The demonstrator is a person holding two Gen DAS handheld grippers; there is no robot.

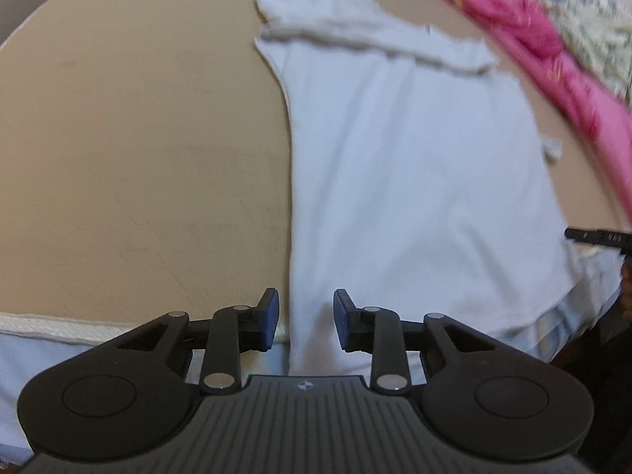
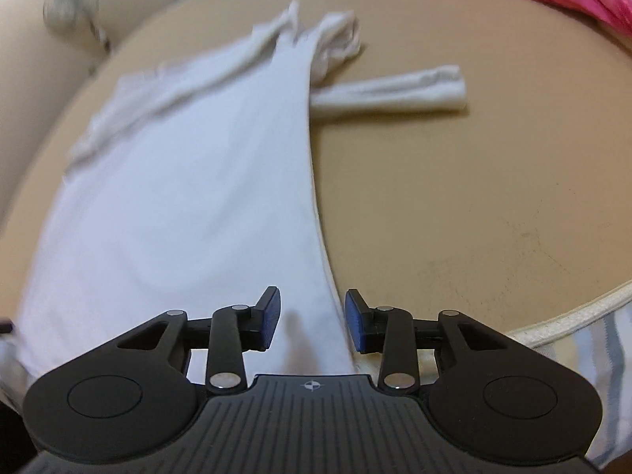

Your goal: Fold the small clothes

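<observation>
Tan surface (image 1: pixel 138 138), white, seemingly part-folded garment (image 1: pixel 414 177)

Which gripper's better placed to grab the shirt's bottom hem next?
Either, marginally right: the right gripper is open with the white shirt hem corner between its fingers. The left gripper, also open, straddles the opposite edge.

Big tan table top (image 1: pixel 138 138), flat and smooth, with a few faint marks. Thick cream edge strip (image 1: pixel 59 330) along the near side, seen again in the right wrist view (image 2: pixel 572 316). Striped blue and white cloth (image 2: pixel 608 359) hanging just under that edge. Bright pink cloth (image 1: pixel 525 27) bunched up along the far right side of the table. Pale cloth with small green specks (image 1: pixel 596 39) right behind the pink one. Blurry grey thing (image 2: pixel 69 4) past the far left edge, too fuzzy to tell.
</observation>
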